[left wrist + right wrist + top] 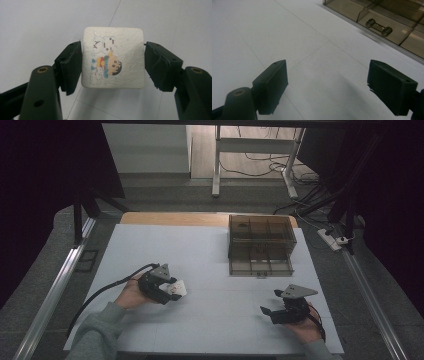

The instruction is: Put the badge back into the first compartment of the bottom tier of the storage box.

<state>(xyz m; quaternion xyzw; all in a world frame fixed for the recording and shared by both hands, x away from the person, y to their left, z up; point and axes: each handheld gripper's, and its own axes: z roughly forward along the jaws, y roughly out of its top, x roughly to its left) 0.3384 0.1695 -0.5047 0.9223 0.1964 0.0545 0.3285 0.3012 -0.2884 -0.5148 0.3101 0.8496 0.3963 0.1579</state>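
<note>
At the lower left of the high view, the left hand-held gripper (172,290) has its jaws closed on a small white square tile (178,289), lifted just above the white bench (150,245). Seen from the left gripper view, the tile (113,57) sits at the frame's centre with both pads pressing its opposite side edges; its face carries a colourful cartoon drawing of a child and a white puppy. Lower right of the high view, the right hand-held gripper (270,302) rests low over the bench with its jaws spread wide and nothing between them. Near the upper middle-right stands a smoky transparent drawer box (260,237), its lower drawer pulled out toward the person.
</note>
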